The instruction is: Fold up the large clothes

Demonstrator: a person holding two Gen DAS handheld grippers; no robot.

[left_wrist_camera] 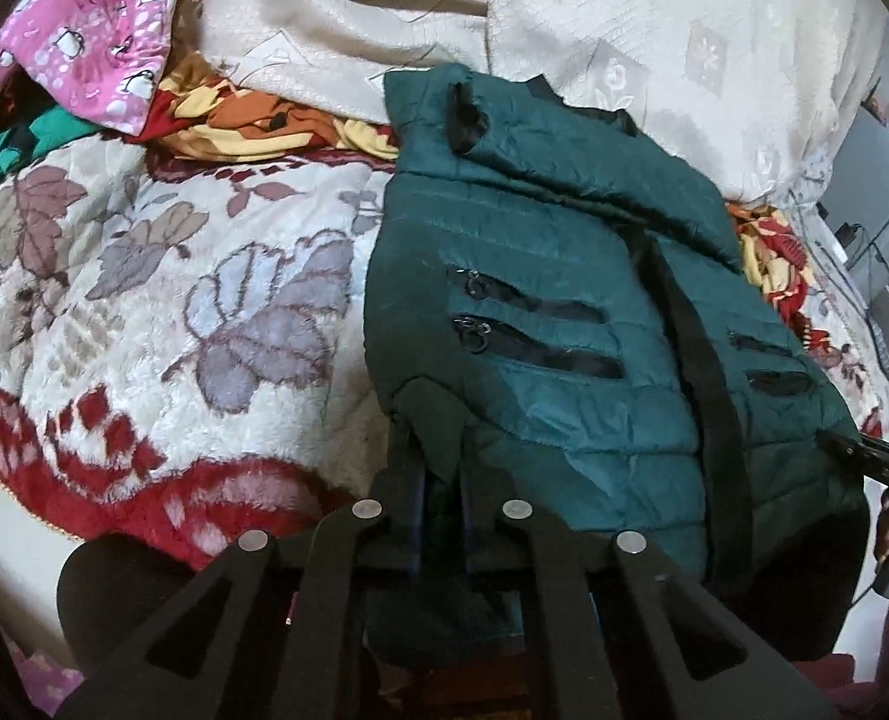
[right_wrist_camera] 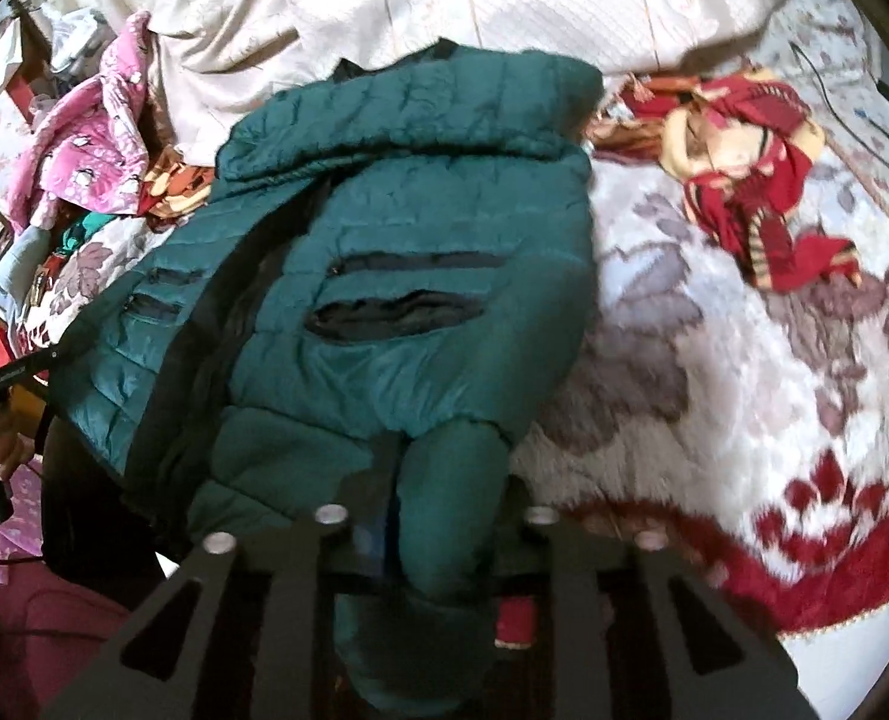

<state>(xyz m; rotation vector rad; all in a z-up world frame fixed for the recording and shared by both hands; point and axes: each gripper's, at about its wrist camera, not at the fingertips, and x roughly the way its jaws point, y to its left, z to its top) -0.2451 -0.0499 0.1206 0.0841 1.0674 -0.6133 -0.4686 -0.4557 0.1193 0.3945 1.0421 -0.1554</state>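
Green padded cloth sits pinched in both claws: the left claw (left_wrist_camera: 438,468) is clenched on the near hem of the jacket (left_wrist_camera: 564,312), the right claw (right_wrist_camera: 438,480) grasping that hem's other corner. Beyond them the jacket lies front-up on the bed's floral blanket (left_wrist_camera: 144,300), with a red scarf (right_wrist_camera: 756,180) to the jacket's right.

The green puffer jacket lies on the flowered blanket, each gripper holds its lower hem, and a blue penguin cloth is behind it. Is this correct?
One detail is wrong: the penguin cloth is pink, not blue, as the left wrist view shows. The rest holds: the green puffer jacket lies on the flowered blanket, and the left gripper and right gripper each hold its lower hem.
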